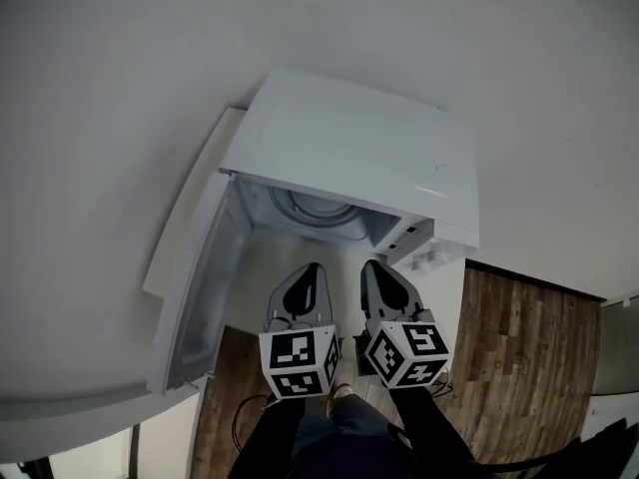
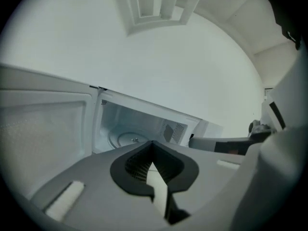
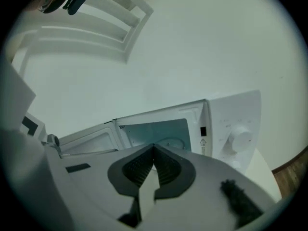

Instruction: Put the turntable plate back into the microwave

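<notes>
White microwave (image 1: 349, 148) on a pale worktop (image 1: 262, 267), its door (image 1: 195, 287) swung open to the left, turntable plate (image 1: 318, 208) lying flat inside the cavity, left tool (image 1: 312, 269) and right tool (image 1: 371, 265) side by side in front of the opening, each with jaws pressed together, nothing between them

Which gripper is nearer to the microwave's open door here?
Left. In the head view the left gripper is just right of the open door; the right gripper is beside it on the far side, nearer the control panel.
</notes>
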`<state>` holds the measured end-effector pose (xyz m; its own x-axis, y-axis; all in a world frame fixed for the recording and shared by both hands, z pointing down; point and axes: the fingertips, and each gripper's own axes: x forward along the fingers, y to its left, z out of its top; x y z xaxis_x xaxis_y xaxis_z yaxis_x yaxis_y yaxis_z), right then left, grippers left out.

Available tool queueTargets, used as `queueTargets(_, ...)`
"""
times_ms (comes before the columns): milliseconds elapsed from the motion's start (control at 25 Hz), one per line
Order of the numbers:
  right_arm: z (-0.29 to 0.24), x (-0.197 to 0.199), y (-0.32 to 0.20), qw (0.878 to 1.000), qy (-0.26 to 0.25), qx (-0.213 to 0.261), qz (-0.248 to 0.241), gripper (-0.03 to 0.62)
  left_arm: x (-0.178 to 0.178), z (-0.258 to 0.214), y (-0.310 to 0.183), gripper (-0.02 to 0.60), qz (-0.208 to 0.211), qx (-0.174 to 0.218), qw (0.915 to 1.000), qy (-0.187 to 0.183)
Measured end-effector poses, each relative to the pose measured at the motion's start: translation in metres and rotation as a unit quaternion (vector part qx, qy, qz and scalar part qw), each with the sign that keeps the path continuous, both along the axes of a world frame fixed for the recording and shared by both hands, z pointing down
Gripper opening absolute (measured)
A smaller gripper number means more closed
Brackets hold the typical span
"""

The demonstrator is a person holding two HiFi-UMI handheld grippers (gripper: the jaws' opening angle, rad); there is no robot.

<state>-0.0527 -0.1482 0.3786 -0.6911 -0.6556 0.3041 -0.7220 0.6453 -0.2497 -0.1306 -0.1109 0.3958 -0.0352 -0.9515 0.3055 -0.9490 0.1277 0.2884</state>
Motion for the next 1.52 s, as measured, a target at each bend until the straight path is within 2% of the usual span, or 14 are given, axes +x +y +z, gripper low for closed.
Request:
queueTargets(320, -0.053, 0.030, 0.035, 0.999, -0.019, 0.023, -0.025, 0.008, 0.043, -0.066, 0.023, 0.008, 0.029, 0.044, 0.9981, -0.032)
queueTargets(480, -0.070, 0.042, 0.037, 0.998, -0.041, 0.035, -0.014, 0.008, 0.057, -0.085, 0.026, 0.008, 0.038, 0.058, 0.9964, -0.048)
queueTargets(960, -0.078, 0.062, 0.045, 0.998, -0.040, 0.050, -0.015, 0.008, 0.063, -0.089, 0.035, 0.008, 0.028, 0.051, 0.9965, -0.060)
queueTargets(1520, -0.080, 0.060, 0.048, 0.997, -0.038, 0.054, -0.030, 0.008, 0.064, -0.088, 0.040, 0.008, 0.020, 0.045, 0.9964, -0.069)
